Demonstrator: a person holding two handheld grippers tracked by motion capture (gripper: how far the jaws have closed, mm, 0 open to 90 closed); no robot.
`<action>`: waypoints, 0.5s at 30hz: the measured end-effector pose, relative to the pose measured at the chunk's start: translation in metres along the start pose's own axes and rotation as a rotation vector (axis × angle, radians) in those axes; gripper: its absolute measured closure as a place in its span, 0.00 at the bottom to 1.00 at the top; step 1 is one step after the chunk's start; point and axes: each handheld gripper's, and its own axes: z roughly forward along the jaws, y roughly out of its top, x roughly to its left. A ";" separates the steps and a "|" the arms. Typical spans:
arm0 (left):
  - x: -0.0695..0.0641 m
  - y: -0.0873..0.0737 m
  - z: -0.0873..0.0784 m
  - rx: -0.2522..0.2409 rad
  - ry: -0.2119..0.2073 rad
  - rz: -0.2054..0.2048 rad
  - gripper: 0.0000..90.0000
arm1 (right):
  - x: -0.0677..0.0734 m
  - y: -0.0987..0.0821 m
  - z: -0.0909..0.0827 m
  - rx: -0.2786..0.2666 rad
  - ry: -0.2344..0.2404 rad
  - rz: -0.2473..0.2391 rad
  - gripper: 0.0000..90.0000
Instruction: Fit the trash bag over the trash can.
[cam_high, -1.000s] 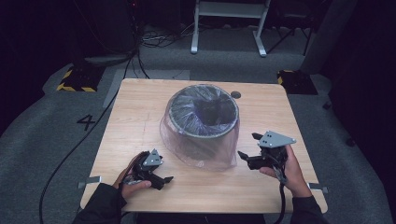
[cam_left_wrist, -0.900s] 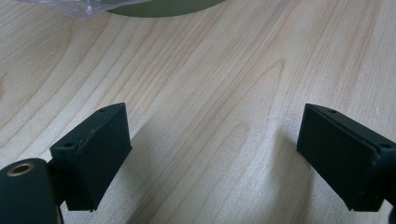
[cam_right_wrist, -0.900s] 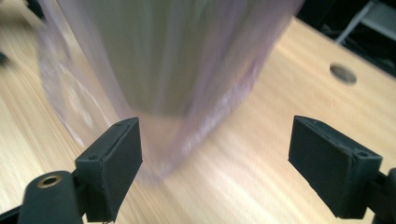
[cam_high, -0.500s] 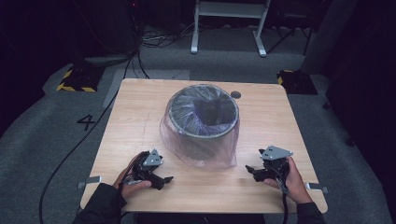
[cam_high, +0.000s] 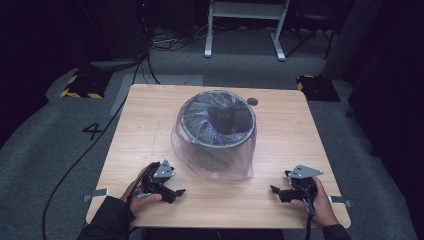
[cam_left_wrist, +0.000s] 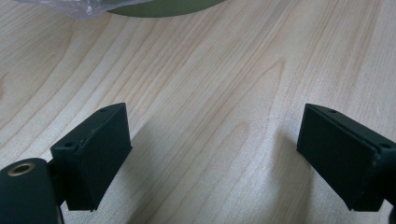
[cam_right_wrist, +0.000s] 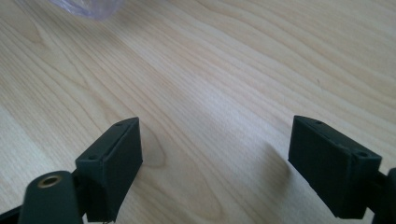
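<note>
We saw the left gripper (cam_left_wrist: 212, 158) with jaws spread wide over bare wooden table (cam_left_wrist: 224, 84); clear plastic bag (cam_left_wrist: 79, 7) and bin base (cam_left_wrist: 163, 7) sat at top edge.

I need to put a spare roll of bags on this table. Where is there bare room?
Bare wood lies along the table on its left strip and its right strip, either side of the bin in its clear bag. The near edge between the left gripper and right gripper is free too. The middle is crowded by bin and bag.
</note>
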 end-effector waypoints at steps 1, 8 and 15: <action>0.000 0.000 0.000 0.000 0.000 0.000 0.11 | 0.000 -0.002 -0.001 -0.005 0.003 0.012 0.20; 0.000 0.000 0.000 0.000 -0.001 0.000 0.11 | -0.004 -0.014 -0.005 -0.040 -0.005 0.067 0.17; 0.000 0.000 0.000 0.000 -0.001 0.000 0.11 | -0.004 -0.014 -0.005 -0.039 -0.010 0.072 0.16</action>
